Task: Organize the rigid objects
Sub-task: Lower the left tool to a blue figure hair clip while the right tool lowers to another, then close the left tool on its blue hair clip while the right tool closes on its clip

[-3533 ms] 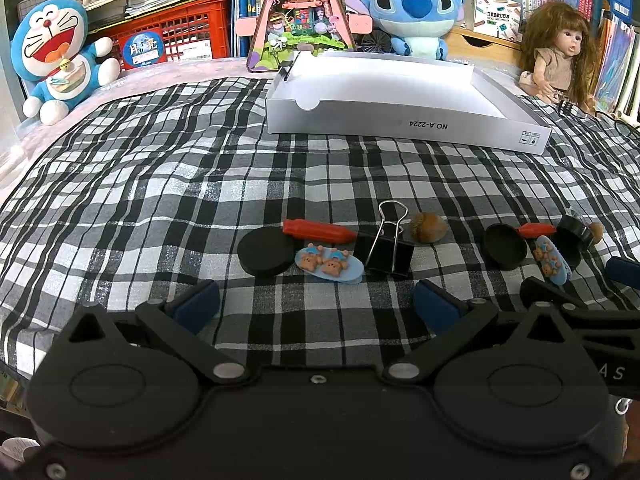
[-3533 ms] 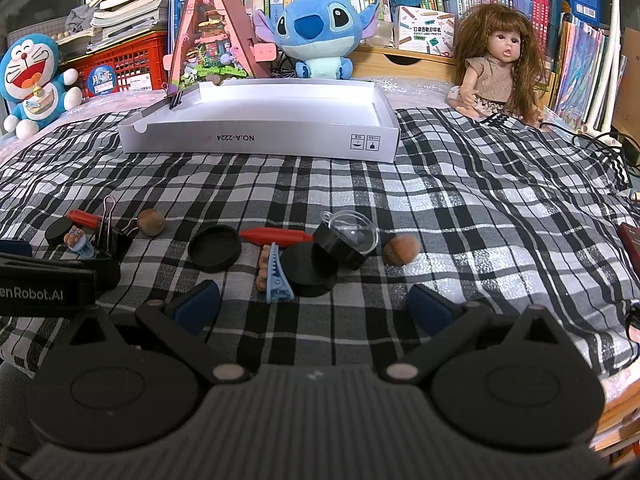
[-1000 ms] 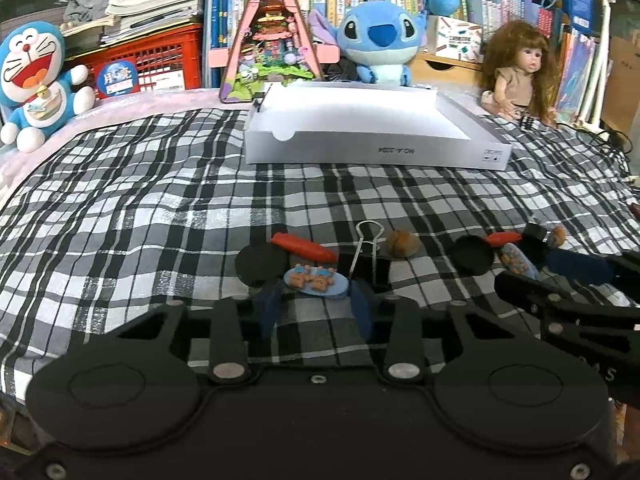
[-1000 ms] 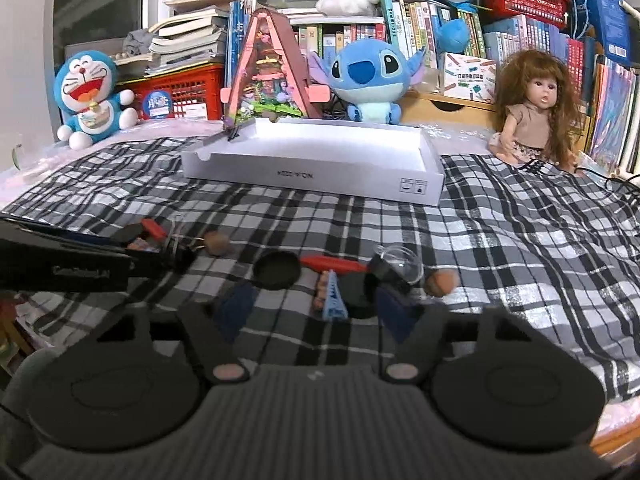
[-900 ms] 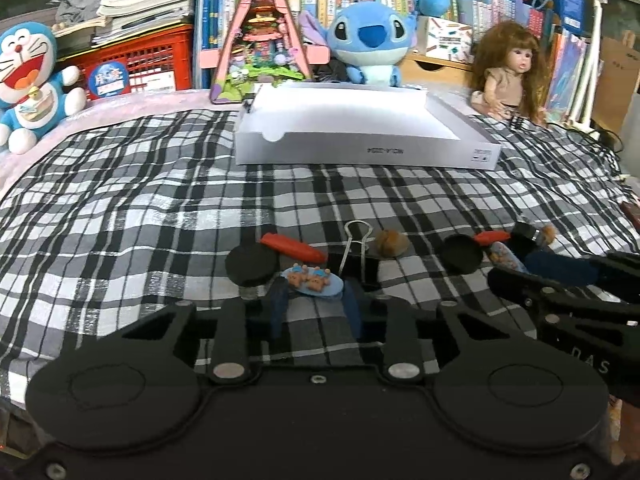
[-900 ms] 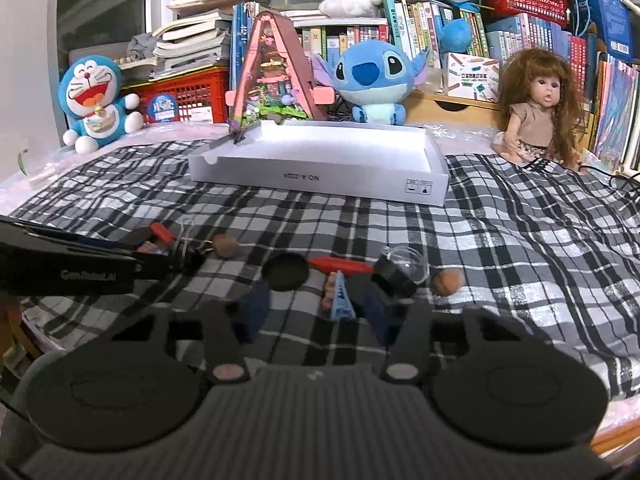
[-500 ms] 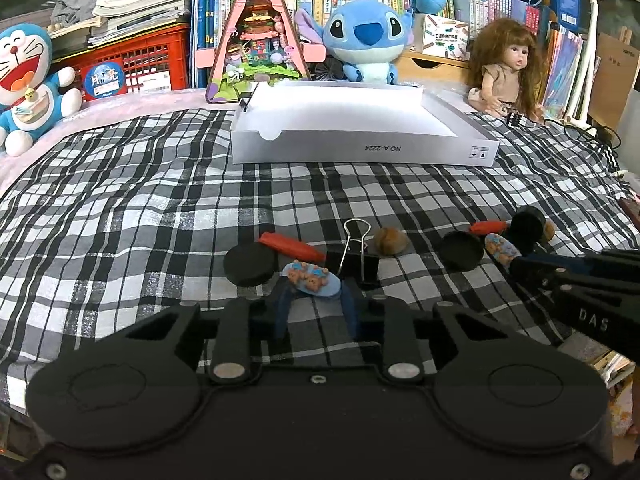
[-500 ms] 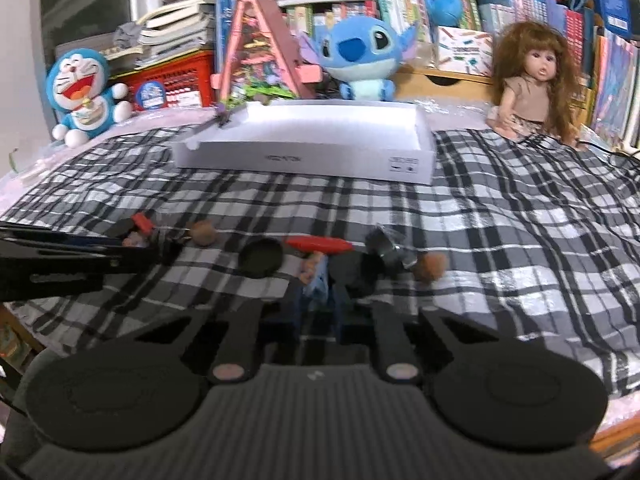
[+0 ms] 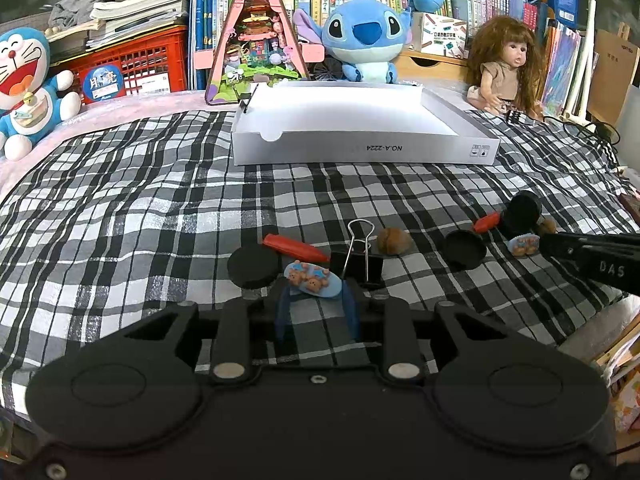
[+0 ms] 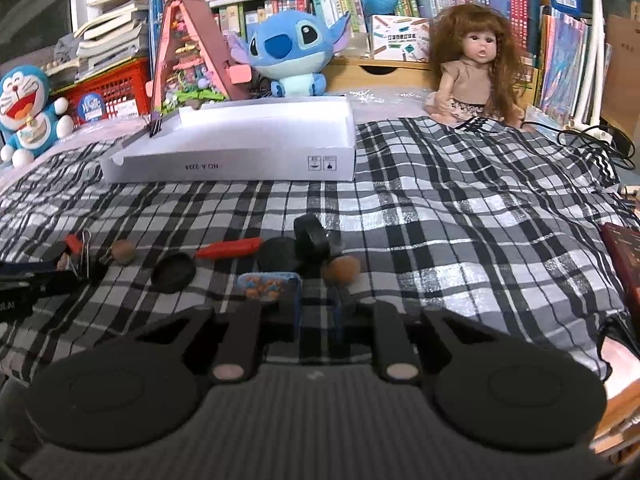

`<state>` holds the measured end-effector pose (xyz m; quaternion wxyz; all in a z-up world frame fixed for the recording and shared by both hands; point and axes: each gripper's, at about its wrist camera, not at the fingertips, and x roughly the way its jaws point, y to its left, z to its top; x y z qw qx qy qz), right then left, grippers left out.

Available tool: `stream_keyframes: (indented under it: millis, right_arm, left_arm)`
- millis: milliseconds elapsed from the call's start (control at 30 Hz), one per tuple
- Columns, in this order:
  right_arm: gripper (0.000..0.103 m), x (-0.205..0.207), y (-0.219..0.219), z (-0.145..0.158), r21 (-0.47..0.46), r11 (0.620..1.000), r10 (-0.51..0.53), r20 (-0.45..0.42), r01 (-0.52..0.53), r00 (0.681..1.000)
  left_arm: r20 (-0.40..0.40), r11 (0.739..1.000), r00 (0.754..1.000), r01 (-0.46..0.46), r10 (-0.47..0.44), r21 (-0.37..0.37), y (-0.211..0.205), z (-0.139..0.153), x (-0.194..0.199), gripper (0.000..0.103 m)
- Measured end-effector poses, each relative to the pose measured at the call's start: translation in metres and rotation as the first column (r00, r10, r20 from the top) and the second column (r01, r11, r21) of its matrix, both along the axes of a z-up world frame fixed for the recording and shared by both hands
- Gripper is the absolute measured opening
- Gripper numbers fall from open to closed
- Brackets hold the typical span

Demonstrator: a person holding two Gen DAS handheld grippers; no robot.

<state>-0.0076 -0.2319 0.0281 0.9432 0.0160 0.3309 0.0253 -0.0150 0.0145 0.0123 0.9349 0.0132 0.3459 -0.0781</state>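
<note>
Left to right across the plaid cloth [image 9: 132, 216]: your left gripper [image 9: 316, 308] has its blue pads drawn in on the bear hair clip [image 9: 313, 278], which rides between them, seemingly just clear of the fabric. Beside it lie a black disc [image 9: 253, 267], a red peg [image 9: 295, 247], a binder clip [image 9: 358, 264] and a walnut [image 9: 393, 241].

Your right gripper [image 10: 316, 312] is likewise closed, pinching a second bear clip [image 10: 267, 285] by one end so that it juts out leftward. Ahead sit a black lid [image 10: 173, 273], a red stick [image 10: 229, 249], a black round case [image 10: 311, 240] and a brown nut [image 10: 341, 269].

Risk, as judged: both clips are thin and held near an edge. A tilt or jolt on the way to the white box [image 9: 360, 148], still far off and empty, could twist one free. The off-centre right hold looks likelier to slip.
</note>
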Motion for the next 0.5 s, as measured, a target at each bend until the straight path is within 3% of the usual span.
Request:
stream_keyframes:
  millis: [33, 67, 300, 500]
  right_arm:
    - [0.029, -0.001, -0.001, 0.001, 0.017, 1.0, 0.004, 0.004, -0.004, 1.0]
    - [0.042, -0.001, -0.001, 0.003, 0.029, 1.0, 0.007, 0.005, -0.007, 1.0]
    - [0.061, -0.004, 0.013, 0.004, 0.048, 0.999, 0.014, 0.028, -0.015, 1.0]
    - [0.062, -0.002, 0.024, -0.002, 0.026, 1.0, -0.017, 0.038, 0.016, 0.999]
  left_arm:
    - [0.001, 1.0, 1.0, 0.003, -0.003, 0.001, 0.0, 0.0, 0.0, 0.031]
    - [0.003, 1.0, 1.0, 0.005, -0.005, 0.003, 0.0, 0.001, 0.0, 0.032]
    - [0.024, 1.0, 1.0, 0.014, -0.015, 0.027, 0.003, 0.002, -0.001, 0.038]
    - [0.046, 0.993, 0.994, 0.091, -0.095, 0.077, 0.003, 0.001, 0.002, 0.038]
